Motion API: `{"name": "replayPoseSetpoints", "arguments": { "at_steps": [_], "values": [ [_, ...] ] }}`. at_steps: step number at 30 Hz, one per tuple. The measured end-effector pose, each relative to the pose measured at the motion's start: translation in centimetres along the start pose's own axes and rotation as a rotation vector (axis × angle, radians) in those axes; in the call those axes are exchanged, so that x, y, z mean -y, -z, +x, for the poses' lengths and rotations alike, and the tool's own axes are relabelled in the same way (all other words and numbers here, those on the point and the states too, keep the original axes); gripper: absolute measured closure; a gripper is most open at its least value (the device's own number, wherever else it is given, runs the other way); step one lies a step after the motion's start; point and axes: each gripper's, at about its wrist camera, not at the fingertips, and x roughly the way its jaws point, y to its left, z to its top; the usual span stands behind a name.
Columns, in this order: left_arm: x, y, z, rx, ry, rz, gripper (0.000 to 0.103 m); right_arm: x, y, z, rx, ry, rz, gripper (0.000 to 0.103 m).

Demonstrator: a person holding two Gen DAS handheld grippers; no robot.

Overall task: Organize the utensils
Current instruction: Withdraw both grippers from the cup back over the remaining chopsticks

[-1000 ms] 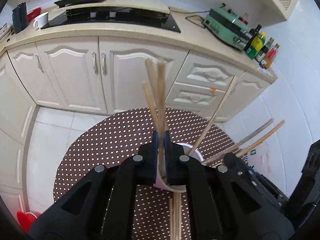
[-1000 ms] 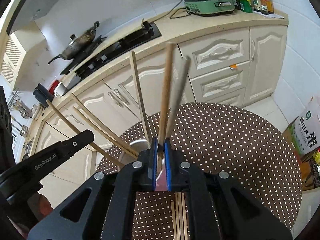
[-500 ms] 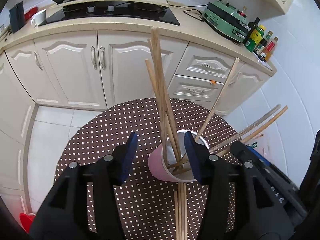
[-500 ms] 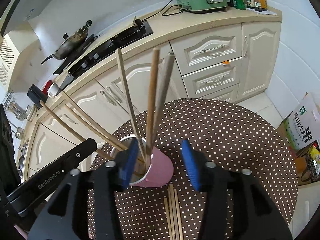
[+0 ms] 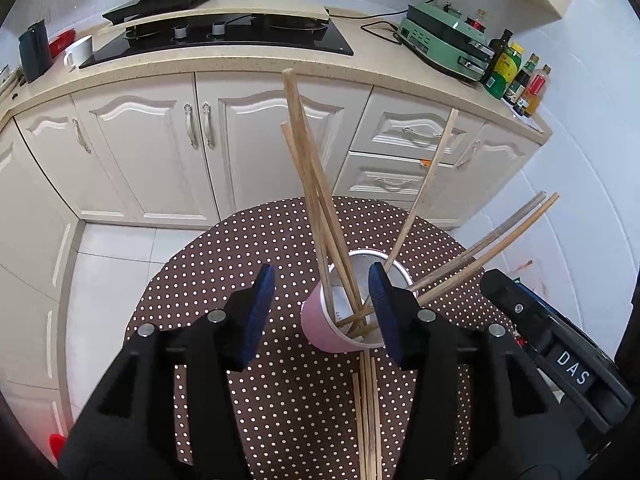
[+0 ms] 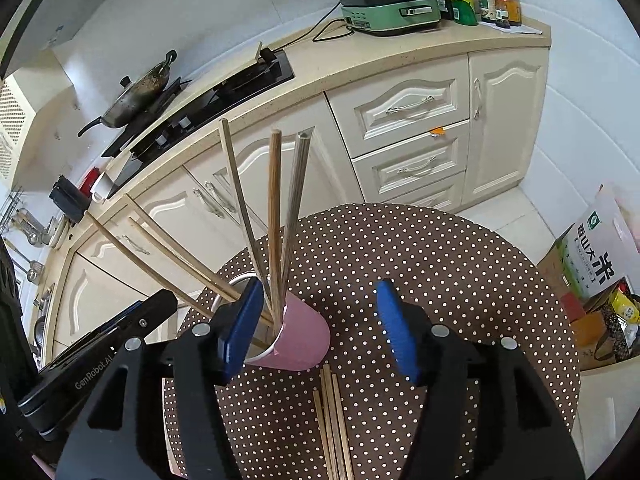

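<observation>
The pink paper cup [image 5: 320,326] stands on the round brown table with white dots [image 5: 240,256] and holds several long wooden chopsticks [image 5: 310,184] that lean outward. More chopsticks [image 6: 332,420] lie flat just in front of the cup. The left gripper [image 5: 322,312] is spread, with the cup between its blue pads untouched. The right gripper [image 6: 316,330] is opening, and nothing is pinched.

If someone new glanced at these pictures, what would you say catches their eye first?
Probably the pink cup on the dotted round table, bristling with chopsticks that fan out in all directions. A few loose chopsticks lie flat on the table just in front of it. The left gripper is open, and the right gripper is opening, neither holding anything.
</observation>
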Motion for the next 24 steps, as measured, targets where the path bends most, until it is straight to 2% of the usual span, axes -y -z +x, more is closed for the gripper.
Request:
{"name": "replayPoseSetpoints", "arguments": {
  "at_steps": [14, 24],
  "values": [
    [0.1, 1.8, -3.0, 0.035, -0.023, -0.008, 0.054, -0.4, 1.3, -2.3, -0.003, 0.0, -0.052, 0.04],
    [1.2, 4.1, -5.9, 0.073, -0.039, 0.014, 0.052, -0.7, 3.1, -5.7, 0.053, 0.007, -0.107, 0.038]
  ]
}}
